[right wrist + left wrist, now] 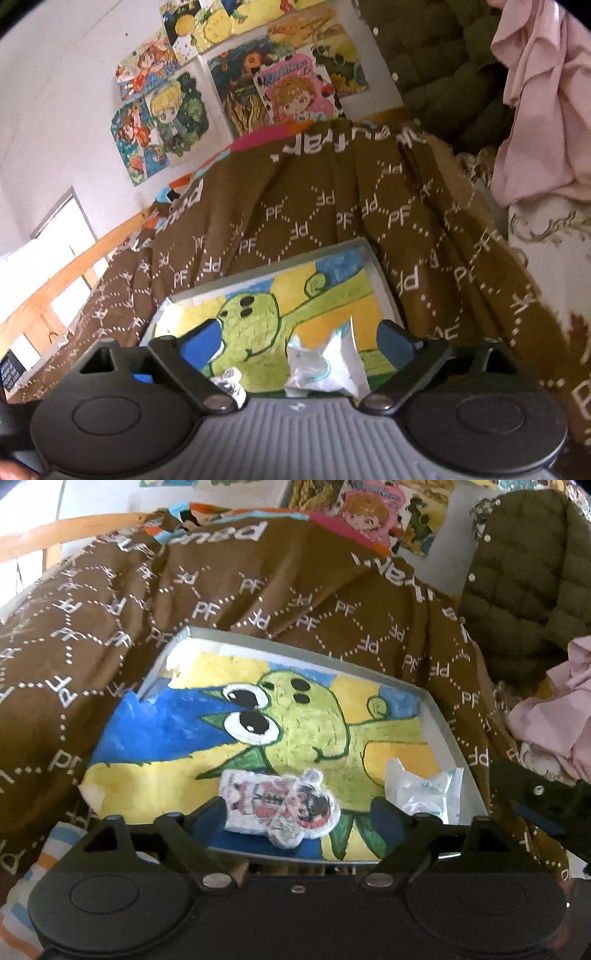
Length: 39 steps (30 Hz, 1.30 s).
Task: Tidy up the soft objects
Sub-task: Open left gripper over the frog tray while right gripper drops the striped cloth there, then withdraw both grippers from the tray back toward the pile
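We hold both grippers over a shallow grey tray (448,734) that lies on a brown blanket (110,635); the tray floor carries a painted green creature. The left gripper (295,814) has its fingers apart, with a flat soft figure toy (280,806) lying between them, not pressed as far as we can see. The right gripper (295,339) also has its fingers apart, around a crumpled white packet (325,363) near the tray's right wall. We think the main risk is that the fingers close too high and only pinch the thin edge of the toy, so it slips, or that they drag the tray on the soft blanket. The toy's long axis runs left to right across the left view, head toward the right.
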Each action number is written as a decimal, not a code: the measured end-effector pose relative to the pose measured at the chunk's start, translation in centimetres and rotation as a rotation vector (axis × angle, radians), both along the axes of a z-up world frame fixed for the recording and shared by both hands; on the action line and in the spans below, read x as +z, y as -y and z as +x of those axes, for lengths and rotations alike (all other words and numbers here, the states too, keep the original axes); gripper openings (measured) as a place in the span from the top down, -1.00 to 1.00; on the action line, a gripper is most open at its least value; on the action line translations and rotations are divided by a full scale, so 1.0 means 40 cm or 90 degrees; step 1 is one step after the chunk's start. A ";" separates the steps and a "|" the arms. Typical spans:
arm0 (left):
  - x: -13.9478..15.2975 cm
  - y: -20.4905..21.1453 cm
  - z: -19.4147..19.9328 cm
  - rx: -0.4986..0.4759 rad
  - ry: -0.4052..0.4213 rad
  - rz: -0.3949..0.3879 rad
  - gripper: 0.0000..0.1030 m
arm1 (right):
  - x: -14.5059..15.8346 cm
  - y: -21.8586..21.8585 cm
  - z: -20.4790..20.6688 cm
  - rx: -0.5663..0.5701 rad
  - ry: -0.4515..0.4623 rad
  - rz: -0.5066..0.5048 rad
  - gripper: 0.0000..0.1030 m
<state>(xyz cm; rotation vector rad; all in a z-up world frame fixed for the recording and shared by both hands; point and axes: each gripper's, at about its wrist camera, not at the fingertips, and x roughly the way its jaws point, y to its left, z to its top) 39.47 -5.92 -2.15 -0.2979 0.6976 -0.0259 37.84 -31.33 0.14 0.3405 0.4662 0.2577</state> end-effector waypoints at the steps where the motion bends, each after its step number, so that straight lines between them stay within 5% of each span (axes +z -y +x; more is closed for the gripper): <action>1: 0.009 -0.002 -0.009 0.007 0.008 -0.003 -0.74 | 0.013 0.004 -0.009 -0.003 0.005 0.002 -0.92; 12: 0.196 -0.002 -0.161 0.047 0.132 -0.022 -0.98 | 0.182 0.030 -0.188 -0.037 0.098 -0.035 -0.99; 21: 0.323 0.003 -0.357 0.053 0.200 -0.005 -0.98 | 0.268 0.020 -0.395 -0.043 0.156 -0.047 -0.99; 31: 0.360 -0.001 -0.582 0.051 0.213 0.014 -0.98 | 0.236 0.014 -0.593 -0.056 0.177 -0.071 -0.99; 39: 0.315 -0.021 -0.706 0.029 0.199 0.026 -0.99 | 0.157 0.014 -0.696 -0.073 0.153 -0.078 -1.00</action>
